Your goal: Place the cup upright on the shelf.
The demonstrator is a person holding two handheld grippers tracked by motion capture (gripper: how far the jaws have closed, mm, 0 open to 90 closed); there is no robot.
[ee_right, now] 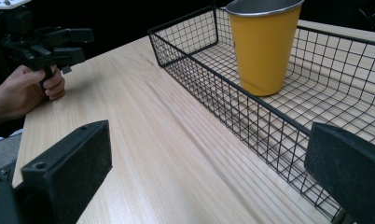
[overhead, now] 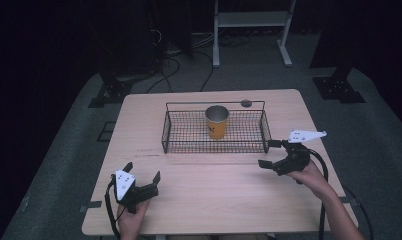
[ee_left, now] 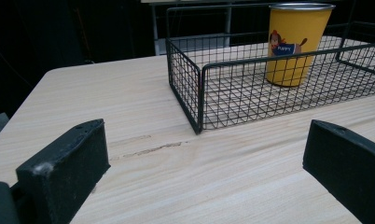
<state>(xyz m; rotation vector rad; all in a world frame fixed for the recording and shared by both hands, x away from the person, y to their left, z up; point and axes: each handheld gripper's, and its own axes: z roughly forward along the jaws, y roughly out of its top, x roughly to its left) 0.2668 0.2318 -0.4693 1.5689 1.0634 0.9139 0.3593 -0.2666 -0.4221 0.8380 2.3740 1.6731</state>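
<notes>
A yellow metal cup (overhead: 217,121) stands upright inside a black wire basket (overhead: 165,134) at the far middle of the wooden table (overhead: 209,195). My left gripper (overhead: 142,171) rests open near the front left, empty. My right gripper (overhead: 268,153) is open just off the basket's front right corner, also empty. In the left gripper view the open gripper (ee_left: 206,140) faces the basket's corner (ee_left: 198,93) and the cup (ee_left: 293,44), which bears a puppy picture. In the right gripper view the open gripper (ee_right: 209,140) looks along the basket's front wall (ee_right: 251,100) past the cup (ee_right: 264,46); the left gripper (ee_right: 83,45) shows farther off.
A small dark disc (overhead: 246,103) lies on the table behind the basket. A faint scratch (ee_left: 153,149) marks the wood in front of the basket. Beyond the table stand a white frame (overhead: 251,20), cables (overhead: 169,65) and dark stand feet (overhead: 339,89) on the grey floor.
</notes>
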